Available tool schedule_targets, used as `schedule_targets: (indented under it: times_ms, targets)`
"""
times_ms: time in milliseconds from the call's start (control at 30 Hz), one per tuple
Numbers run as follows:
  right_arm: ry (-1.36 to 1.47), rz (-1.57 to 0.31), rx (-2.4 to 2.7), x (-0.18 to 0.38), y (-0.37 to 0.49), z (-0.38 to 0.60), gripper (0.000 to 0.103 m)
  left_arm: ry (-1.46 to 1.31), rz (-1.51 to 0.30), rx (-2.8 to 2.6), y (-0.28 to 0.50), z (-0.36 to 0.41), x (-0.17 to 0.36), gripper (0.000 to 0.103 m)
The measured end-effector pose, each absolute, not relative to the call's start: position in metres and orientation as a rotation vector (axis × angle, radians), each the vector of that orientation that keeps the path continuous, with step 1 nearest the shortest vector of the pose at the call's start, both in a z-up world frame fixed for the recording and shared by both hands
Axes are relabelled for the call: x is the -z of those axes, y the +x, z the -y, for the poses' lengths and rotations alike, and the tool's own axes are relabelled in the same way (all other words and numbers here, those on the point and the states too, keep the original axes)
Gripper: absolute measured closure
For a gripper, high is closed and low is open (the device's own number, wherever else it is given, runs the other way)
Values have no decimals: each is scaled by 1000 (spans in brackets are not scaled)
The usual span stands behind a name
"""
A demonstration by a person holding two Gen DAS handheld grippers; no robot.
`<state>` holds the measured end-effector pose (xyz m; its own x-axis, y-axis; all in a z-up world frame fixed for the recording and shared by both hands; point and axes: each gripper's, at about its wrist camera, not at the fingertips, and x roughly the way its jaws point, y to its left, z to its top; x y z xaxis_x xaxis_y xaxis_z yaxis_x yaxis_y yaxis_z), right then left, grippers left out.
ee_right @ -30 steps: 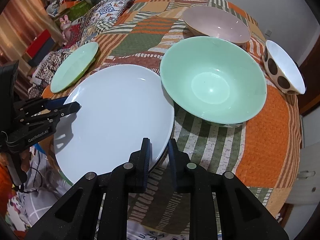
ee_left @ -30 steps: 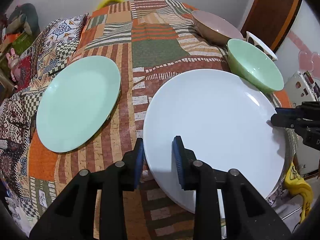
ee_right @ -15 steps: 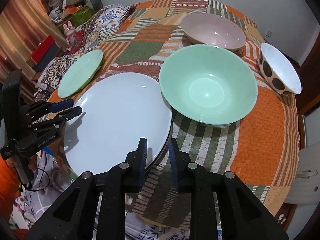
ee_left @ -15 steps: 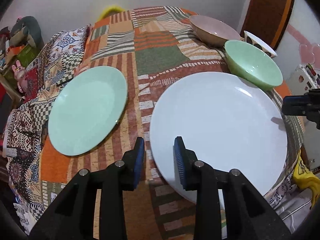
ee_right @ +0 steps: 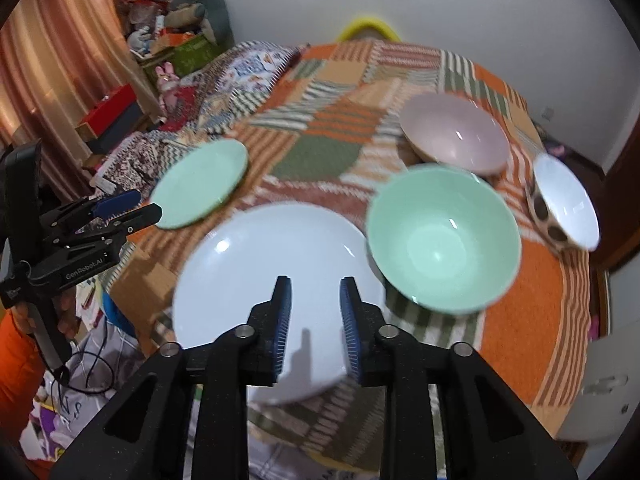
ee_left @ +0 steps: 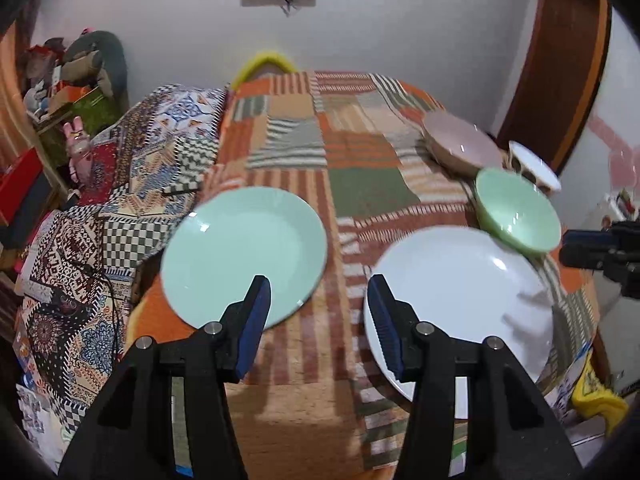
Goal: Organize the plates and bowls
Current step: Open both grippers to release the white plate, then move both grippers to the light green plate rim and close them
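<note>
Lying toward the left edge of the patchwork-covered table (ee_left: 360, 172), the mint-green plate (ee_left: 244, 256) rests flat on the striped cloth, well apart from the bowls. Above the table's near edge hangs the left gripper (ee_left: 320, 300), its blue-padded jaws opening and already fairly wide — nothing is between them; in its own view the left finger overlaps the green plate's near rim and the right finger overlaps the left rim of the white plate (ee_left: 460, 300), but no pad presses on either. That large white plate sits at the near edge, right of the green plate, with a strip of striped cloth between the two. The right gripper (ee_right: 314, 308) hovers over the white plate's near part, its jaws opening from a narrow gap, and they hold nothing — its shadow falls on the plate below. Just beyond the white plate's right side stands the mint-green bowl (ee_right: 444, 236), upright, its rim very near or overlapping the plate's edge; I cannot tell whether they touch. Behind it, toward the far right corner, sits the pink bowl (ee_right: 456, 132), and at the right edge the white bowl with brown dots (ee_right: 564, 200) leans tilted.
</note>
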<state>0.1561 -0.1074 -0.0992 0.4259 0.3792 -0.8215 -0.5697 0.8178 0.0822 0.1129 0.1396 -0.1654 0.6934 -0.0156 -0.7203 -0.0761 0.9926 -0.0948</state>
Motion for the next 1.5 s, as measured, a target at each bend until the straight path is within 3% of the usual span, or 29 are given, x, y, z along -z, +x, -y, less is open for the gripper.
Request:
schedule_targets:
  times_ms: [67, 100, 333, 800, 867, 933, 1033, 1500]
  targets:
    - [-224, -918, -616, 94, 155, 97, 61, -147, -776, -54, 109, -154, 156, 47]
    - [-229, -891, -621, 91, 155, 91, 60, -152, -766, -65, 108, -159, 153, 46]
    - [-214, -858, -687, 93, 168, 53, 59, -215, -761, -153, 111, -214, 155, 44]
    - [-215, -975, -737, 133, 213, -13, 59, -258, -870, -207, 147, -289, 229, 45]
    - [-228, -991, -739, 138, 218, -22, 59, -277, -880, -202, 153, -300, 239, 47]
    - [-234, -1008, -739, 144, 223, -29, 59, -286, -888, -188, 158, -305, 245, 59]
    - [-234, -1047, -742, 154, 232, -39, 67, -306, -904, -149, 166, -312, 255, 69]
    - [-269, -1196, -730, 191, 252, -65, 84, -372, -932, -65, 184, -322, 285, 79]
